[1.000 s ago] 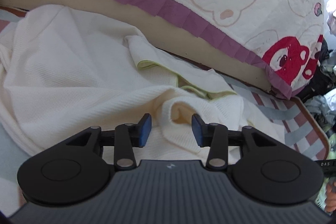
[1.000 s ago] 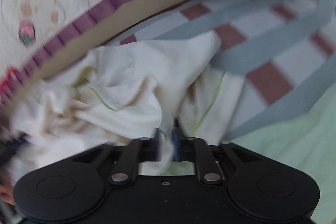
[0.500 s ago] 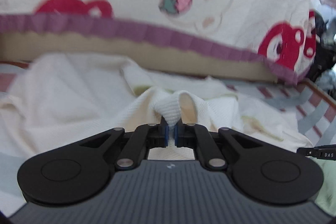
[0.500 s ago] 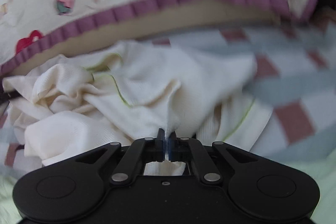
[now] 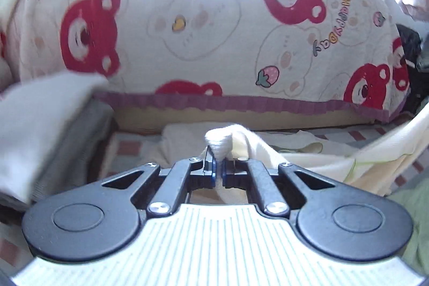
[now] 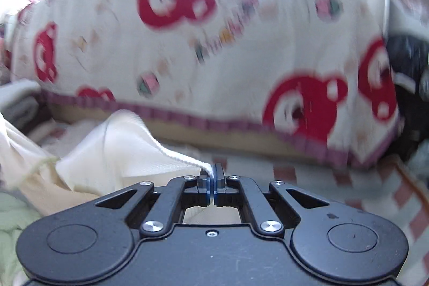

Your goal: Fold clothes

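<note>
A cream waffle-knit garment (image 5: 316, 160) with yellow-green trim hangs stretched above the checked bed surface. My left gripper (image 5: 219, 173) is shut on a bunched fold of it, which pokes up between the blue pads. My right gripper (image 6: 213, 185) is shut on a thin ribbed edge of the same garment (image 6: 112, 152), which drapes off to the left. Both grippers are lifted and face the rolled quilt.
A big rolled quilt (image 5: 214, 31) with red bears and a purple frill fills the back. A pink-and-grey checked sheet (image 6: 388, 192) covers the bed. A grey-white folded pile (image 5: 40, 130) lies at left. Dark clothes (image 5: 413, 50) lie at far right. Green fabric (image 6: 10, 219) lies near.
My left gripper closed on the fold of the garment. Both grippers then rose with it, lifting the cloth off the bed and tilting the views up towards the quilt and window.
</note>
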Available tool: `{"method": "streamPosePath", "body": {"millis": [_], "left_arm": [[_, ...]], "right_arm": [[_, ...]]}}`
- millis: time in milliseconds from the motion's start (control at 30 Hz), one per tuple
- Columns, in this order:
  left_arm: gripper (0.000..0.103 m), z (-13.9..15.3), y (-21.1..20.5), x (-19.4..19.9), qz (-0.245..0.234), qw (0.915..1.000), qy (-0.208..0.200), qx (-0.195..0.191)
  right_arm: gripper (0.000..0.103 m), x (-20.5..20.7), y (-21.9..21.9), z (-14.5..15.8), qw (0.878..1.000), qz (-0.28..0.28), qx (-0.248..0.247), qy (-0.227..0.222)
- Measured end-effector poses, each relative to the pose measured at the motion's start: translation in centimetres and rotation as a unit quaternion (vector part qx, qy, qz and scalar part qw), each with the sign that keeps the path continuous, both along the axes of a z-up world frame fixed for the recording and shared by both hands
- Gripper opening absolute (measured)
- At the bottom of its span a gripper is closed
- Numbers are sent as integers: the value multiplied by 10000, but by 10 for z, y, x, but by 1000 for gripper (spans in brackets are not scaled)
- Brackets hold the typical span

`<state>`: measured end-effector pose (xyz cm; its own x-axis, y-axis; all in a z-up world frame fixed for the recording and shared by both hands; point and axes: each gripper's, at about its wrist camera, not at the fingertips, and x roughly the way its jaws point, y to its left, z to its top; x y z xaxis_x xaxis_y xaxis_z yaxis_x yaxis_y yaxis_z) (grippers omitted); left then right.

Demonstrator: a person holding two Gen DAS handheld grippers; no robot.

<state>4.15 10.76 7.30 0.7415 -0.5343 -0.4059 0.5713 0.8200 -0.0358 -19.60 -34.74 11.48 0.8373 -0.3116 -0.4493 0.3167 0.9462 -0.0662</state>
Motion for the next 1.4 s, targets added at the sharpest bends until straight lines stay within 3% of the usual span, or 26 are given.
{"method": "streamPosePath", "body": {"millis": [67,167,267,367,433,533,633,833,933,1000,1067,1133,1200,1267,1367,1400], "left_arm": [[2,31,22,-18,-73,9998,-207,-20],[2,62,56,-43,-62,9999,-153,-26],[2,39,74,-54,-240,9963,809,-170],[3,-22,68,-61,-77,9826,1821,354],[3,-60,57,-69,113,9764,1926,972],[3,-80,49,-73,275,9732,1860,1327],[2,-58,58,-79,421,9784,1687,1122],[2,6,77,-111,380,9844,1628,556],[2,14,78,-128,253,9807,1855,563],[2,-2,73,-134,271,9740,2088,842],[2,-29,66,-134,286,9623,2432,1186],[3,-60,58,-133,247,9460,2924,1381],[4,-76,51,-135,125,9375,3143,1485],[5,-76,44,-139,22,9374,3085,1619],[19,-64,43,-140,-160,9386,3042,1620],[23,-60,43,-140,-199,9393,3041,1578]], "right_arm": [[2,-16,9,36,9992,155,51,-358],[2,-50,27,77,9954,521,240,-764],[2,-70,40,61,9951,828,432,-315],[3,-72,32,-10,9853,737,1427,587],[3,-69,26,-70,9742,409,1899,1149],[3,-69,16,-124,9617,163,2366,1377],[3,-82,15,-110,9654,361,2390,977],[3,-137,21,-10,9673,869,2382,-113],[3,-165,30,15,9645,991,2437,-245],[3,-176,35,3,9659,910,2422,25],[3,-177,37,-32,9628,676,2559,545],[3,-173,36,-76,9510,473,2849,1099],[3,-168,39,-119,9379,398,3010,1678],[6,-163,43,-145,9284,457,3020,2114],[13,-162,38,-150,9154,600,3205,2360],[27,-163,37,-144,9173,639,3178,2314]]}}
